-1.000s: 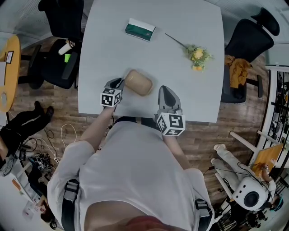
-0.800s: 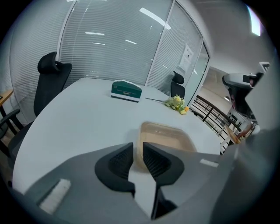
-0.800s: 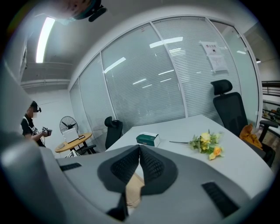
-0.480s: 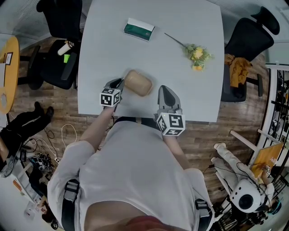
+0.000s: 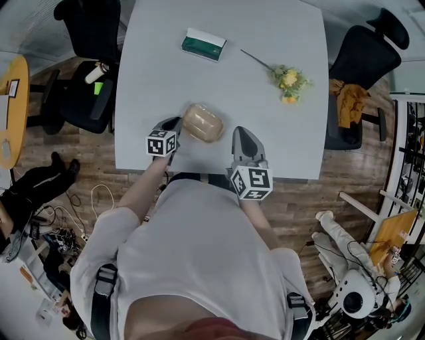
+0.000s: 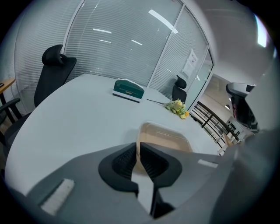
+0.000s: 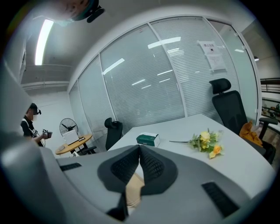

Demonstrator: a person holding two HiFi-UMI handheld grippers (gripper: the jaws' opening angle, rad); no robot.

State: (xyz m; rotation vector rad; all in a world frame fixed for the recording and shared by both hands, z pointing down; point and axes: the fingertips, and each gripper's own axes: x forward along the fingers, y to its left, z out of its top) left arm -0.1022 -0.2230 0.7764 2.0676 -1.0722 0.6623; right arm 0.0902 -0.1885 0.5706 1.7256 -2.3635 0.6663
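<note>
Fingers of left gripper [image 6: 138, 148] pinch tan box [image 6: 166, 139], hiding its rim.

A pale grey rectangular table [image 5: 226, 106] stands on a brown wood-plank floor [image 5: 80, 163]. One black high-backed office chair [image 5: 86, 13] sits at its far left corner, and a second black office chair [image 5: 368, 53] is on its right. A round yellow wooden side table [image 5: 12, 93] is well apart to the left. Glass partition walls with closed white horizontal blinds [image 7: 144, 92] enclose the room and carry what looks like a white paper notice [image 7: 213, 56]. A long ceiling strip light [image 7: 41, 37] glows overhead.
</note>
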